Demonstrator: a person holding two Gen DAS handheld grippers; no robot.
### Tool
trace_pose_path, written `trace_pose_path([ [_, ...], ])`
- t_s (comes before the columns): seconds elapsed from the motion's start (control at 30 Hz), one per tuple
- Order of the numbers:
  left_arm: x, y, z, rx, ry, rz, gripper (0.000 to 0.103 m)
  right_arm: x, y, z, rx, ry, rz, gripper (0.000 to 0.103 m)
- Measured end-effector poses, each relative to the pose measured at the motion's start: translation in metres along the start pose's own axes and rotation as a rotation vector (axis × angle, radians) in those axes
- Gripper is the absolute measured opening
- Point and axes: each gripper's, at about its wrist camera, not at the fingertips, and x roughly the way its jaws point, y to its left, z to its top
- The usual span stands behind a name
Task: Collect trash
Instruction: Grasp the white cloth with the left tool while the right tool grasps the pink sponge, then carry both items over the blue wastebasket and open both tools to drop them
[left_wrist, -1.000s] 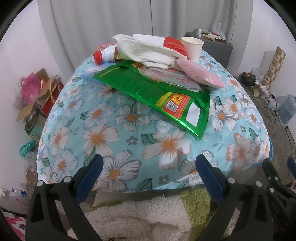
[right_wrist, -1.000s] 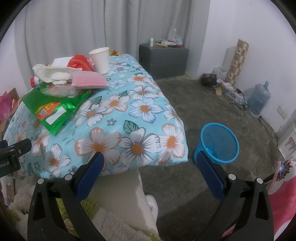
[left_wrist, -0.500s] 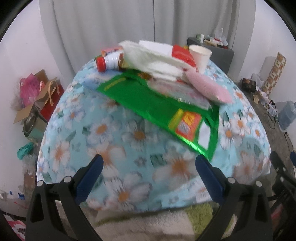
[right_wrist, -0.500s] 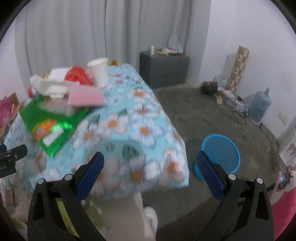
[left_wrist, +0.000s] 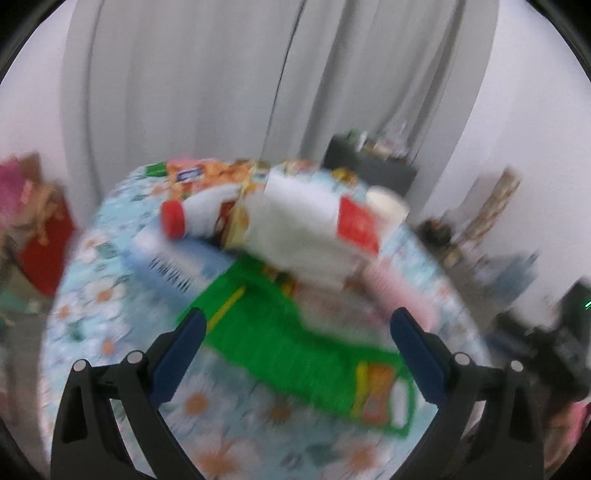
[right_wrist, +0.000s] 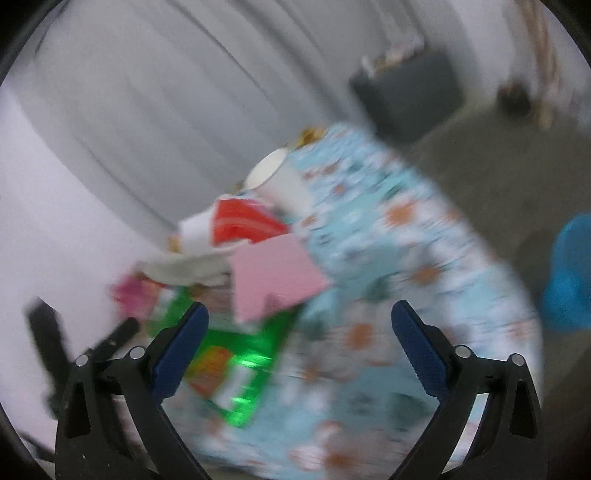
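Trash (left_wrist: 306, 236) is all I see piled on the flowered table (left_wrist: 110, 295), nothing collected yet: green wrapper (left_wrist: 295, 343), white cloth, red pack, pink pouch (right_wrist: 273, 277), red-capped bottle (left_wrist: 195, 214). The paper cup (right_wrist: 277, 177) stands upright at the pile's edge; I cannot tell its contents. My blue basket (right_wrist: 569, 273) on the floor looks empty, though blurred. Left hand-held gripper (left_wrist: 295, 332) is spread, holding nothing; right hand-held gripper (right_wrist: 299, 332) has just been closing slightly, nothing between its jaws.

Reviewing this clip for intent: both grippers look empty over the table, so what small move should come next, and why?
Probably ease the right gripper forward onto the pink packet, the nearest loose item on the pile. Its jaws stand wide with nothing between them, and the blue basket waits on the floor beside the table.
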Motion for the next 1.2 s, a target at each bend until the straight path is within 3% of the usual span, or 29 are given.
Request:
trace_pose_path([
  [0.07,0.007,0.009,0.019,-0.059,0.005,0.005,0.098,0.014,-0.007,0.006,0.077,0.042,0.075,0.086],
  [0.17,0.019,0.017,0.042,-0.099,0.000,-0.052,0.098,0.043,-0.020,0.013,0.222,0.121,0.193,0.080],
  [0.3,0.037,0.034,0.067,-0.216,0.001,-0.097,0.097,0.066,-0.030,0.017,0.343,0.169,0.264,0.074],
  [0.43,0.066,0.046,0.074,-0.296,0.071,-0.129,0.074,0.089,-0.035,0.020,0.432,0.193,0.313,0.069],
  [0.57,0.085,0.058,0.069,-0.360,0.125,-0.125,0.050,0.101,-0.040,0.027,0.490,0.193,0.317,0.057],
  [0.7,0.081,0.062,0.062,-0.360,0.116,-0.119,0.026,0.109,-0.046,0.026,0.533,0.191,0.338,0.034],
  [0.8,0.073,0.060,0.059,-0.336,0.107,-0.134,0.012,0.112,-0.041,0.027,0.536,0.184,0.367,0.023],
  [0.93,0.054,0.050,0.061,-0.289,0.068,-0.169,0.007,0.111,-0.035,0.032,0.532,0.153,0.397,0.021],
  [1.2,0.008,0.027,0.076,-0.197,-0.054,-0.281,0.006,0.089,-0.029,0.034,0.479,0.086,0.464,0.019],
])
